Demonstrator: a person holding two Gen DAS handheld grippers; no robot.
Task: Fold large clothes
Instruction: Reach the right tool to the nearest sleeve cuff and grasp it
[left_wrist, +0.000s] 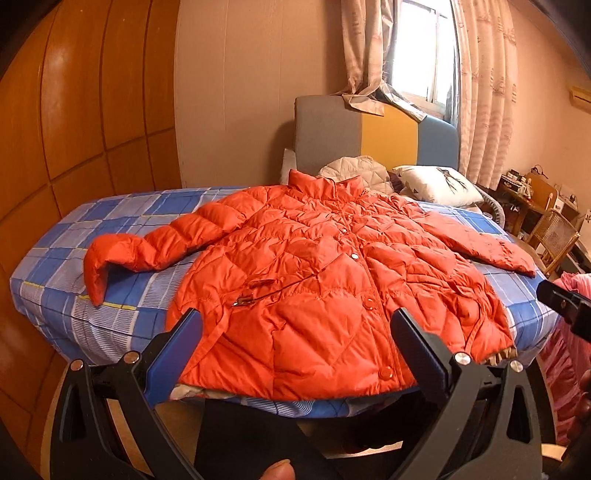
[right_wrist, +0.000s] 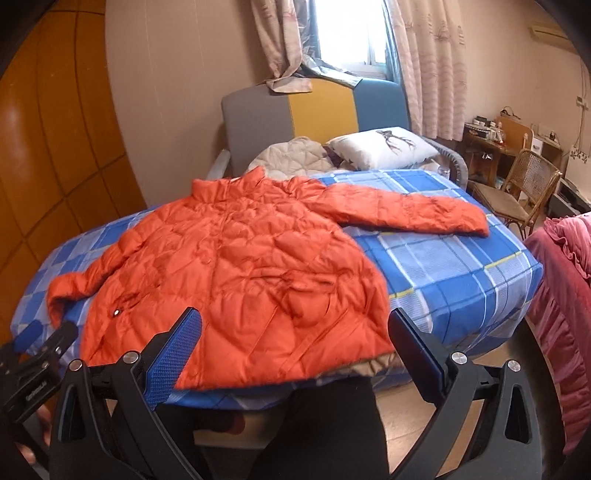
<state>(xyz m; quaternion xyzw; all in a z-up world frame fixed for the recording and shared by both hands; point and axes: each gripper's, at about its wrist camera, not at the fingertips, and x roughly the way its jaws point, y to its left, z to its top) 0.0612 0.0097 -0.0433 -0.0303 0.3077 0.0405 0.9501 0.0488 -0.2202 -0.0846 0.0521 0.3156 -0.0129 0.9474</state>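
Quilted orange down jacket (left_wrist: 314, 273) spread flat, sleeves out, on blue checked bedsheet (left_wrist: 110, 229); left gripper (left_wrist: 295, 332) and right gripper (right_wrist: 295, 328) wide apart, empty, at hem.

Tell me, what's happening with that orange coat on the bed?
A person holds two grippers at the foot of the bed. The orange puffy jacket lies flat on it, buttoned, with both sleeves spread out. The left gripper and right gripper are both open and not touching it. Folding hasn't started.
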